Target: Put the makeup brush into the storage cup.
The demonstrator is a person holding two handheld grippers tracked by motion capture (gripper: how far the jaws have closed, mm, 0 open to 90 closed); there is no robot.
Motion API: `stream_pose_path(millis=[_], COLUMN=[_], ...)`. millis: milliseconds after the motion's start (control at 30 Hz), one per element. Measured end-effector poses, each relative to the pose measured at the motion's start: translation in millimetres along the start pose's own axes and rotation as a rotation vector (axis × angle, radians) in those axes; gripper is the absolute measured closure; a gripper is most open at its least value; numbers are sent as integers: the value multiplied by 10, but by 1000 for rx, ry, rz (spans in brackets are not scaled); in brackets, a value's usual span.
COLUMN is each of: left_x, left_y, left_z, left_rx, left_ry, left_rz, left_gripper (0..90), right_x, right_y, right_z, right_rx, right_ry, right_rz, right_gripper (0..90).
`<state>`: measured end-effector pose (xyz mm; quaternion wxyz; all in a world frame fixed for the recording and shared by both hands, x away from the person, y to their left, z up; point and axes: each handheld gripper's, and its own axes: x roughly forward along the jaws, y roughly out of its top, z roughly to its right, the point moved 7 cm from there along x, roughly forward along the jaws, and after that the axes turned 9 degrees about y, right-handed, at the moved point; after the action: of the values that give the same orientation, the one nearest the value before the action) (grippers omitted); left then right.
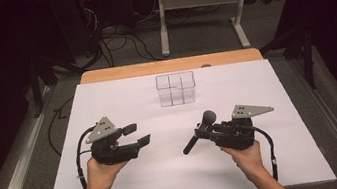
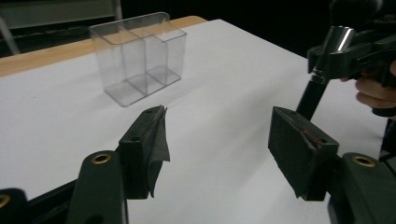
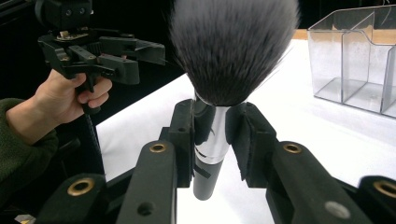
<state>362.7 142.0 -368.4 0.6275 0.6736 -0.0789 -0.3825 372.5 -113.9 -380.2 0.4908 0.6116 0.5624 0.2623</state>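
While my right hand-held gripper (image 1: 201, 132) clamps it, here is how things lie:

Brush: the makeup brush (image 3: 219, 84) sits between my right jaws, pinched at its silver ferrule, with the dark bristle head above the pads and the black handle below them. In the high view the brush (image 1: 199, 131) lies slanted above the worktop, head toward the far side, handle toward me.

Right hand-held gripper: closed tight on the brush, my hand wrapped around its body.

Left hand-held gripper (image 1: 137, 134): jaws apart with nothing between them; in its own view the pads (image 2: 154, 144) stand wide over bare worktop. It is held at the left, well apart from the brush.

Organizer: a clear plastic organizer (image 1: 176, 89) with several compartments stands upright toward the far edge, between the two grippers and beyond them; it looks unfilled.

Worktop: a white sheet (image 1: 168, 175) covers it, with a wooden edge (image 1: 103, 75) at the far side.
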Motion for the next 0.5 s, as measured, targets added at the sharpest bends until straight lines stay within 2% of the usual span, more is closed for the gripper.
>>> stream_pose_path(millis=[167,233,400,433,500], left_x=[-104,-157,-205,-213,-212], left_y=[-67,-107,-150,-164,-173], left_z=[-152,-231,-312,-350,-366], left_rx=[-8,-29,-51,-72,-83], left_ry=[47,69,97,108,110], left_rz=[18,32,54,72,82], left_gripper=[365,365,363,363,363], right_x=[-8,-14,-23,-24,-25], right_y=[2,7,20,22,23], right_z=[15,18,16,18,22], right_rx=[0,1,-6,-5,-6], right_ry=[-5,-8,-11,-12,-13], right_rz=[-4,-6,-11,-12,-13], right_gripper=[729,729,728,729,729])
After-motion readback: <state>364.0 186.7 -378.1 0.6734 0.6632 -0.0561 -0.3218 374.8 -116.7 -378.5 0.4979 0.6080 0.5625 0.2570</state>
